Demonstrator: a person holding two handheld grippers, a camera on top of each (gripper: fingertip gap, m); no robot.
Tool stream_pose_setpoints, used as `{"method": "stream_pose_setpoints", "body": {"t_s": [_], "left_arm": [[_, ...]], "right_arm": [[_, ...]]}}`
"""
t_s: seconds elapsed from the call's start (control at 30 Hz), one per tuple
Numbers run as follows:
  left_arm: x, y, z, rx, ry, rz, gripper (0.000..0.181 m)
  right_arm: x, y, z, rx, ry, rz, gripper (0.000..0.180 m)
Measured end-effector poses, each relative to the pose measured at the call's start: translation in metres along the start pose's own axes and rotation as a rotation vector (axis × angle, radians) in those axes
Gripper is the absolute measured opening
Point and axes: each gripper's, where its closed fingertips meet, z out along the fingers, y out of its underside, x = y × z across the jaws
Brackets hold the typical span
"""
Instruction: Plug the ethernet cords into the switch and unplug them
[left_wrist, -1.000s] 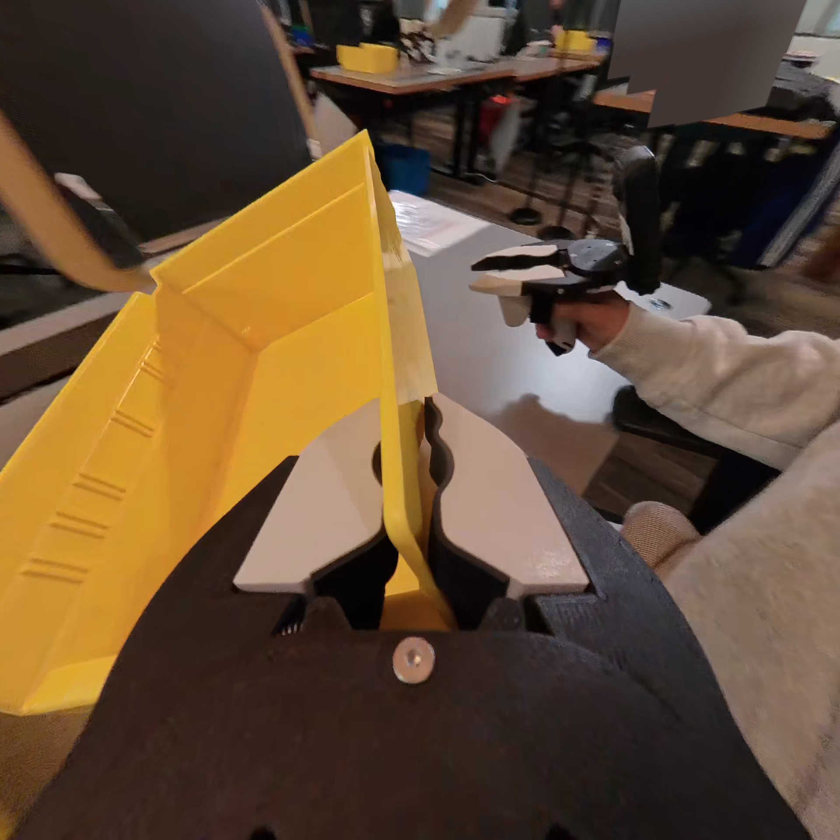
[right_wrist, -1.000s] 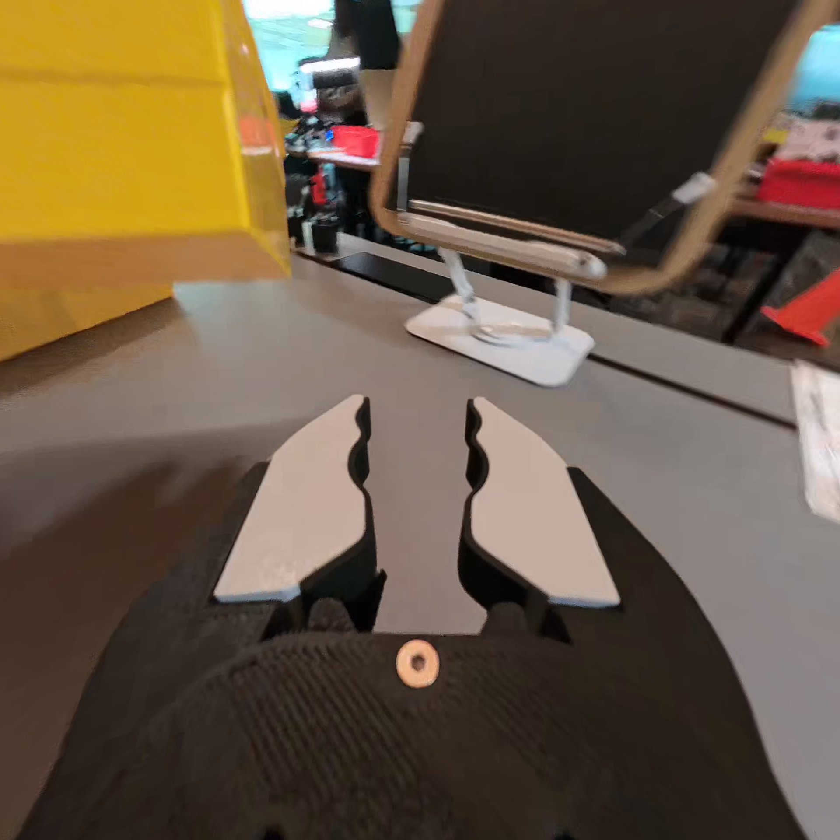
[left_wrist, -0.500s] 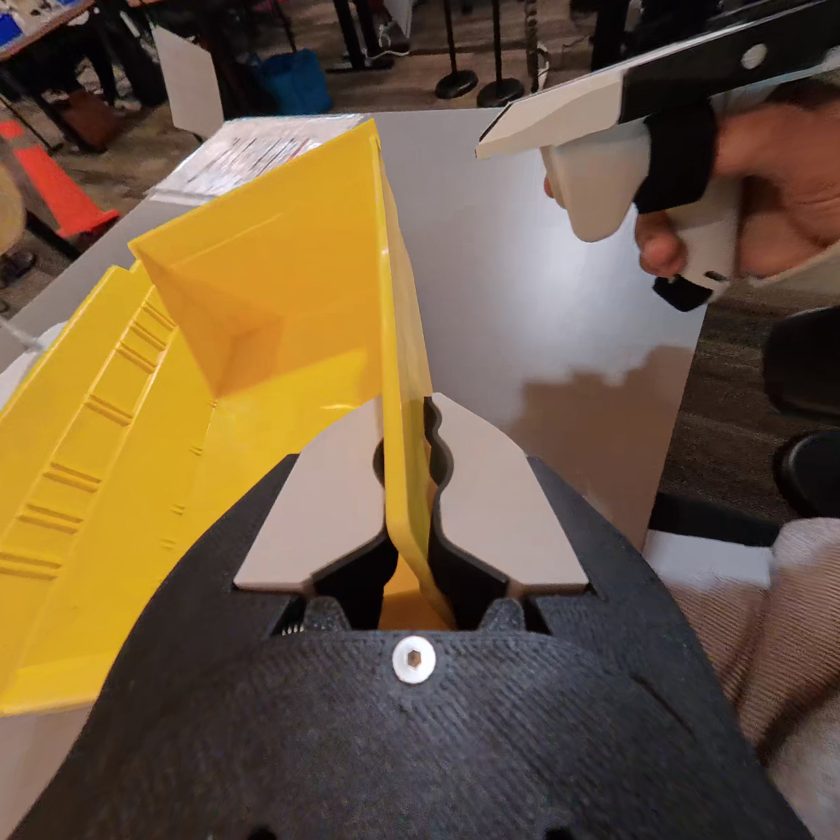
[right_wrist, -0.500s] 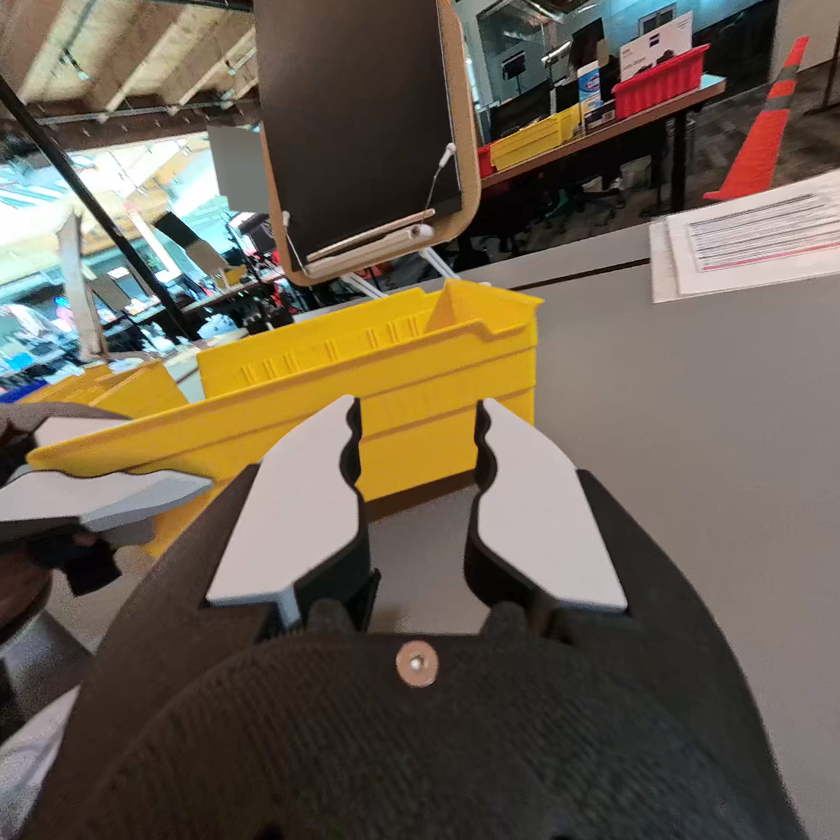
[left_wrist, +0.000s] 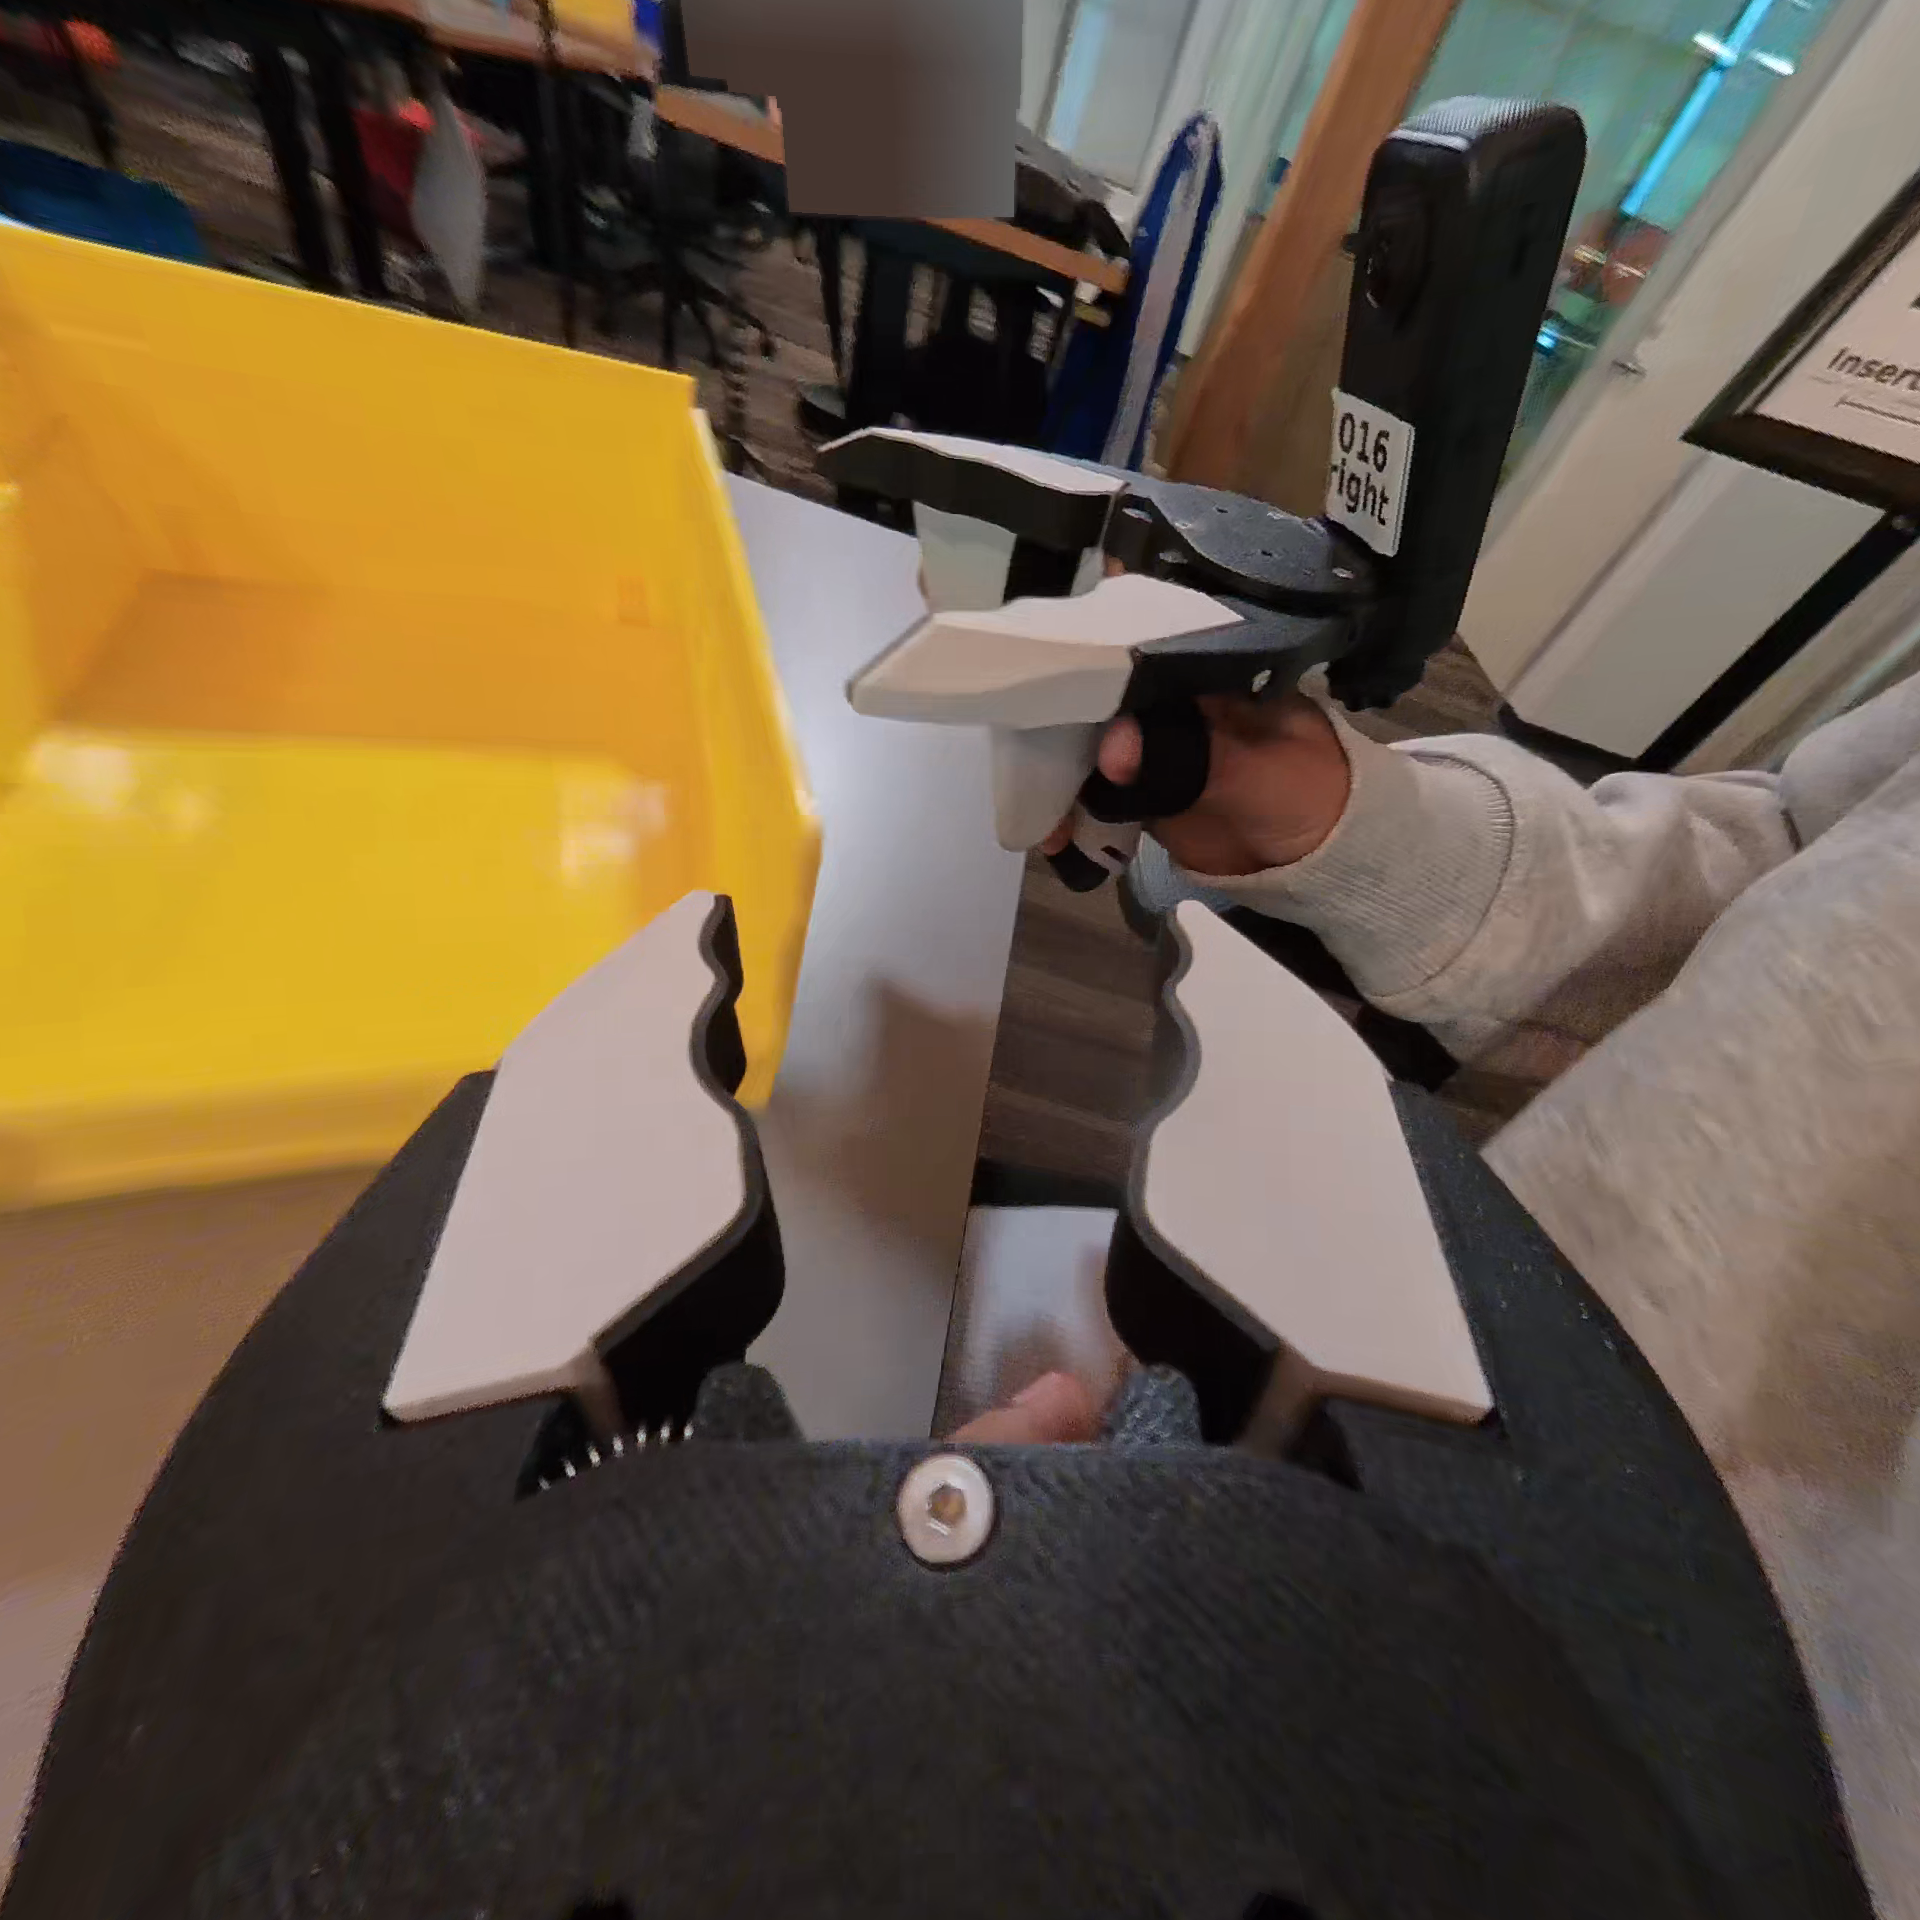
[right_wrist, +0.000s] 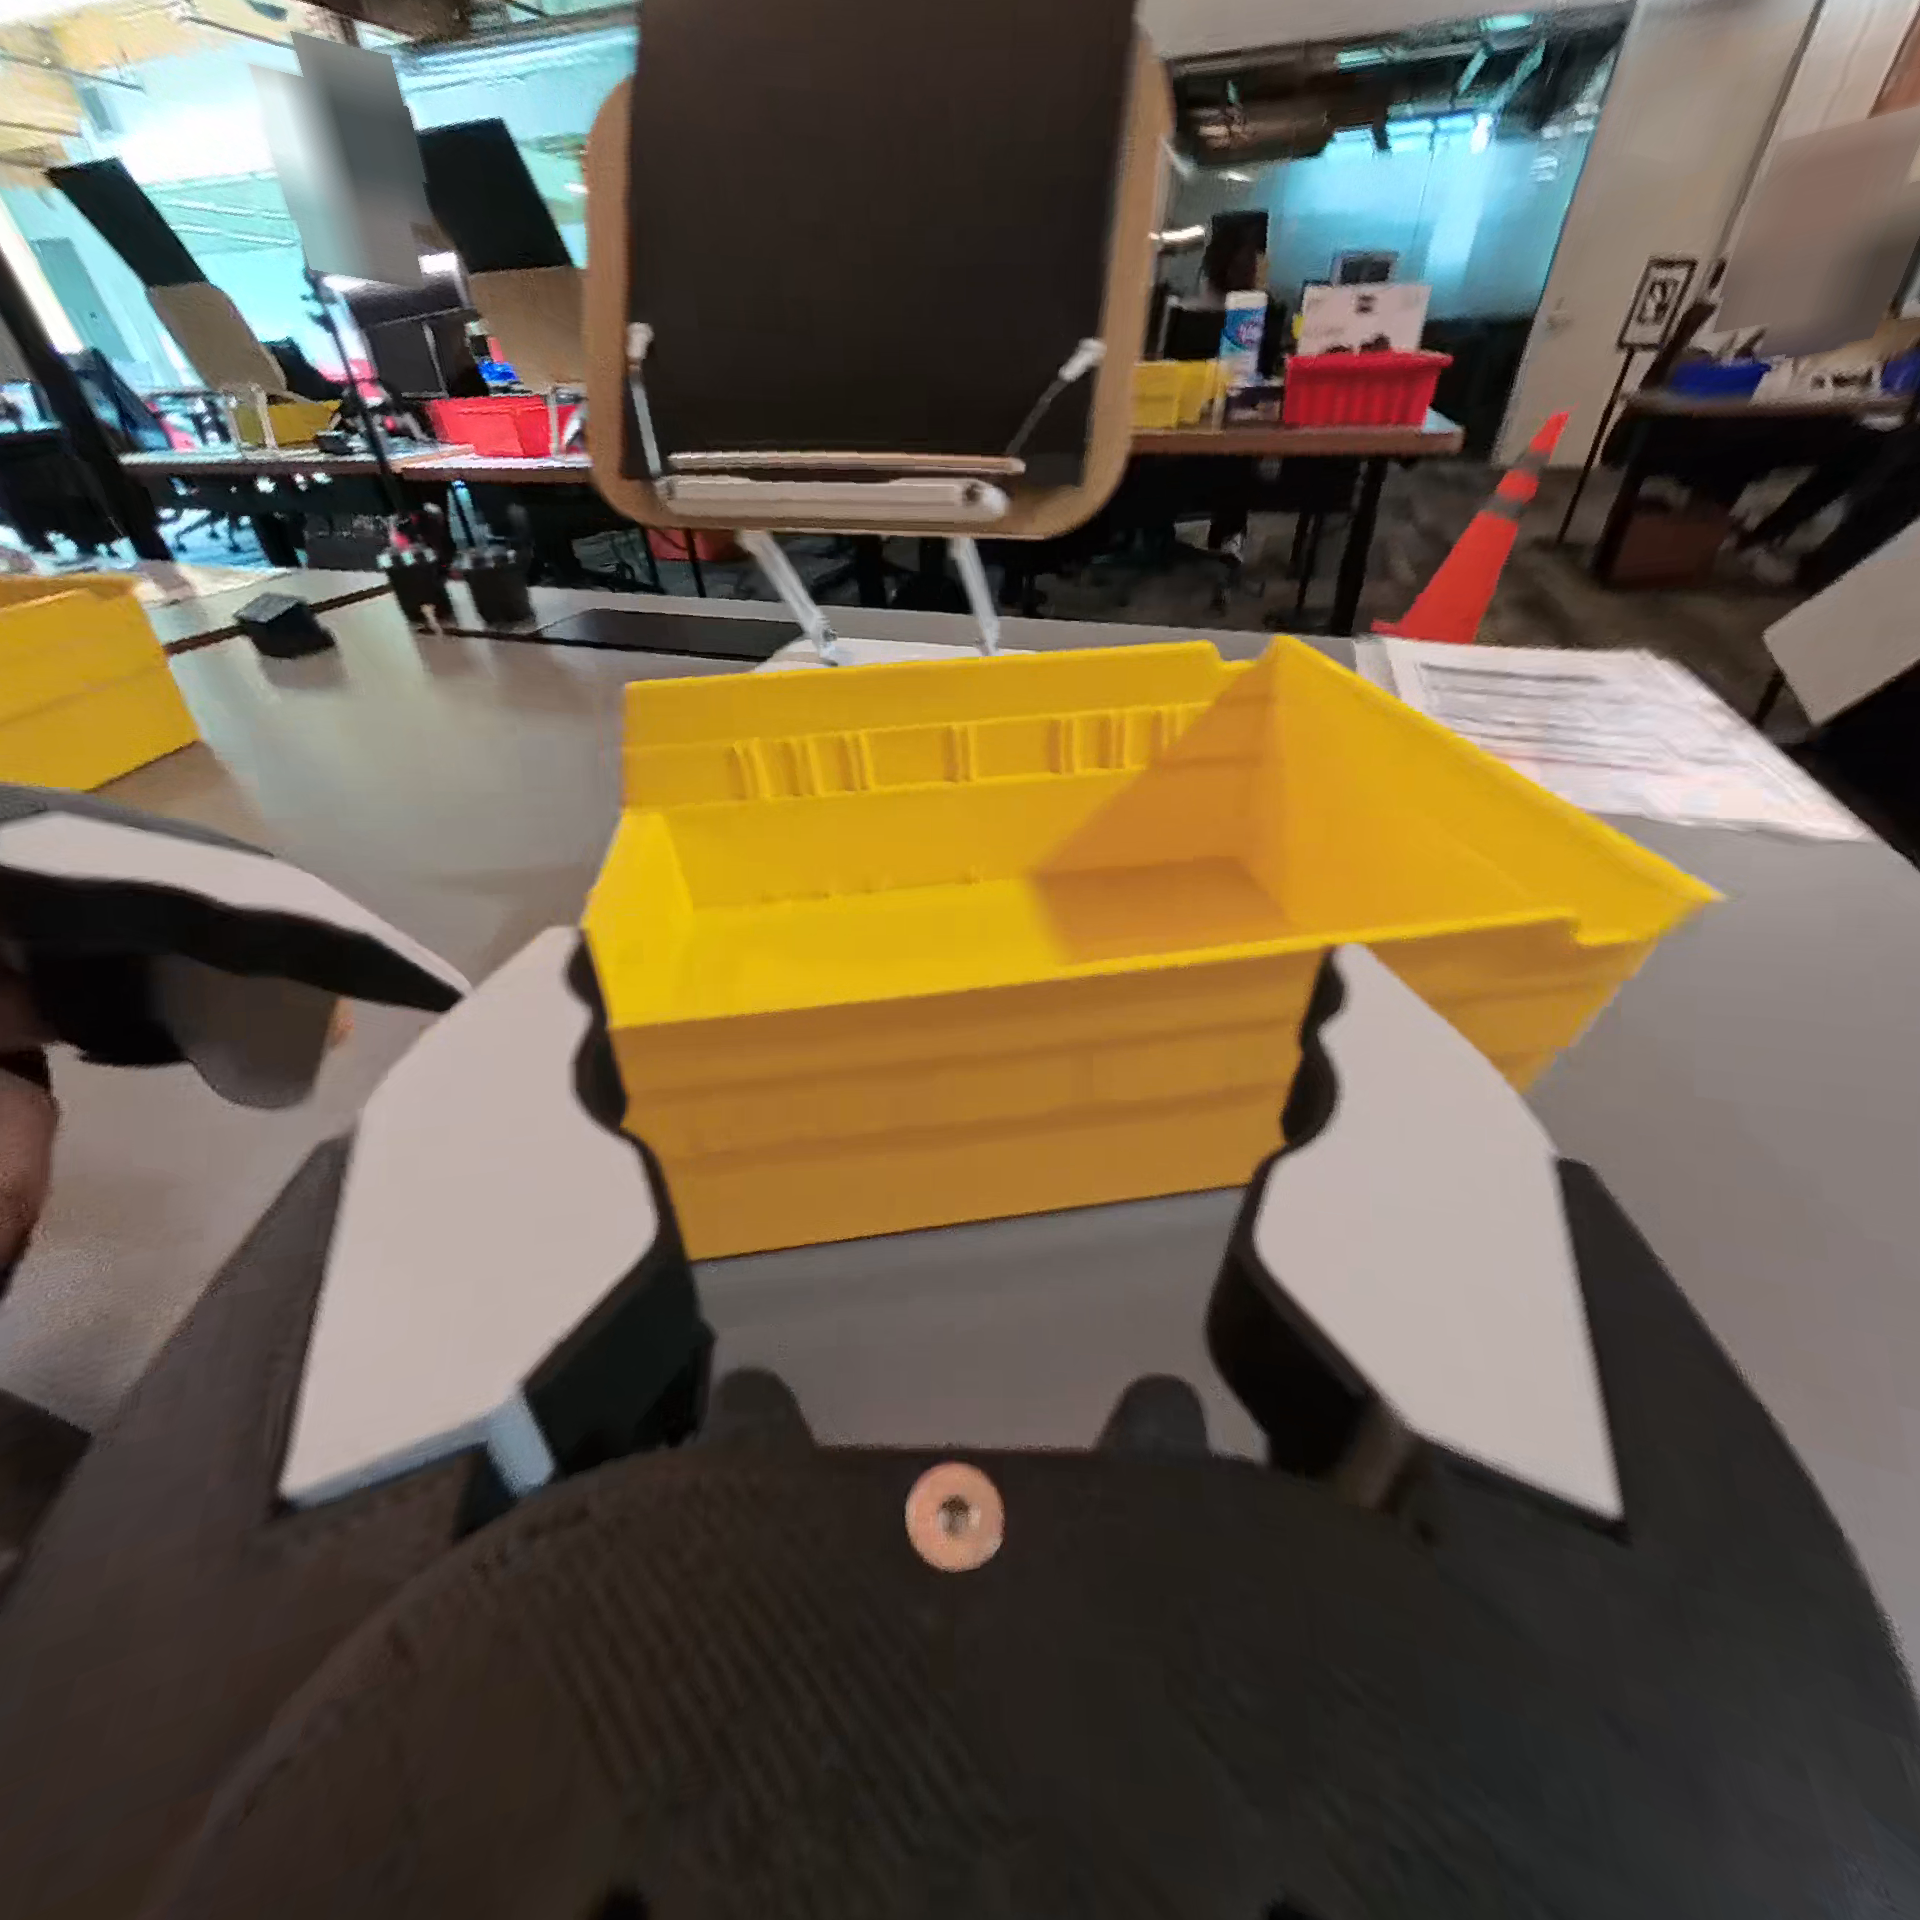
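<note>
No ethernet cord or switch shows in either view. An empty yellow bin (right_wrist: 935, 1101) sits on the grey table (right_wrist: 416, 790); it also shows in the left wrist view (left_wrist: 364, 831). My left gripper (left_wrist: 945, 925) is open and empty, just right of the bin's near corner, over the table edge. My right gripper (right_wrist: 956, 961) is open wide and empty, facing the bin's long side from a short way off. In the left wrist view, the right gripper (left_wrist: 862, 577) hangs above the table, held by a hand. The left gripper's finger (right_wrist: 260, 914) shows at the right wrist view's left edge.
A dark board on a white stand (right_wrist: 873, 260) stands behind the bin. Papers (right_wrist: 1590, 727) lie at the back right. A second yellow bin (right_wrist: 73, 675) sits far left. The table's edge (left_wrist: 992, 987) runs under my left gripper. A grey sleeve (left_wrist: 1558, 883) is at the right.
My left gripper has let go of the yellow bin's wall and opened; the bin now rests flat on the table. My right gripper has opened wider and now faces the bin.
</note>
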Motion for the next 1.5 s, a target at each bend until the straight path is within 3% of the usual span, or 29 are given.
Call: {"method": "stream_pose_setpoints", "body": {"t_s": [0.03,0.13,0.2,0.37,0.4,0.47,0.53,0.67,1.0,1.23,1.5], "left_arm": [[-0.003,0.006,-0.019,0.020,-0.037,0.004,0.076],[-0.018,0.024,-0.066,0.091,-0.167,-0.015,0.070],[-0.018,0.027,-0.084,0.115,-0.155,-0.119,0.070],[-0.015,0.021,-0.109,0.213,-0.121,-0.230,0.069],[-0.014,0.024,-0.111,0.209,-0.122,-0.239,0.069],[-0.011,0.028,-0.113,0.212,-0.115,-0.264,0.068],[-0.008,0.029,-0.114,0.222,-0.102,-0.287,0.068],[-0.008,0.032,-0.113,0.210,-0.106,-0.288,0.067],[-0.005,0.033,-0.080,0.125,-0.001,-0.252,0.060],[0.004,0.031,-0.055,0.056,0.119,-0.210,0.059],[0.009,0.031,-0.062,0.066,0.104,-0.193,0.059]], "right_arm": [[-0.016,0.002,0.004,-0.005,-0.013,-0.016,0.137],[-0.045,0.013,0.025,-0.064,-0.001,-0.145,0.147],[-0.037,0.021,0.043,-0.122,0.047,-0.230,0.147],[0.017,0.025,0.064,-0.142,0.106,-0.132,0.146],[0.031,0.028,0.063,-0.168,0.117,-0.103,0.140],[0.059,0.036,0.060,-0.230,0.111,-0.003,0.088],[0.093,0.047,0.053,-0.286,0.134,0.098,0.051],[0.154,0.052,0.034,-0.254,0.189,0.302,0.024],[0.222,0.055,-0.046,-0.239,0.321,0.227,0.005],[0.256,0.058,-0.110,-0.172,0.477,0.157,0.008],[0.271,0.057,-0.111,-0.119,0.492,0.113,0.010]]}}
